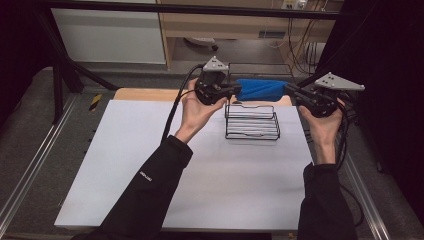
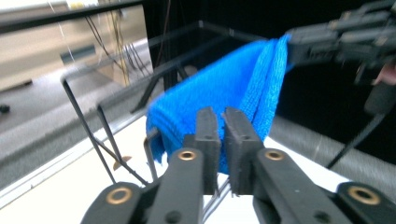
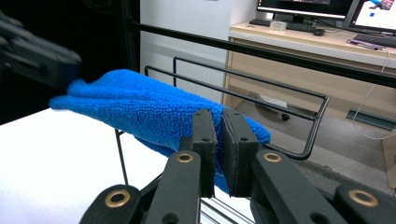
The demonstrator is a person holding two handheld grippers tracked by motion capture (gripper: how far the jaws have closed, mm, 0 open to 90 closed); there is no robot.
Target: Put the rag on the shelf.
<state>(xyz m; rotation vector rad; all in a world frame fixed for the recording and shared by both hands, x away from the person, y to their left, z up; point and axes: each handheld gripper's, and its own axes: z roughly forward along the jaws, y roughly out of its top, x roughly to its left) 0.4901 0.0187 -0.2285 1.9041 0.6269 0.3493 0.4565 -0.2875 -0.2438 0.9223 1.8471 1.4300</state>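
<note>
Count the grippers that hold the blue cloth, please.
2. The left gripper is shut on the left end of the blue terry cloth; the right gripper is shut on its right end, above the black wire basket.

We see a white table top [image 1: 150,165] across the middle of the high view, grey floor [image 1: 30,150] at its left edge. At upper centre stands a wooden desk [image 1: 220,22], cables [image 1: 300,50] hanging upper right. In the right gripper view, monitors [image 3: 303,7] and a keyboard [image 3: 373,41] sit upper right. Dark curtains [image 1: 395,45] close the right side.
</note>
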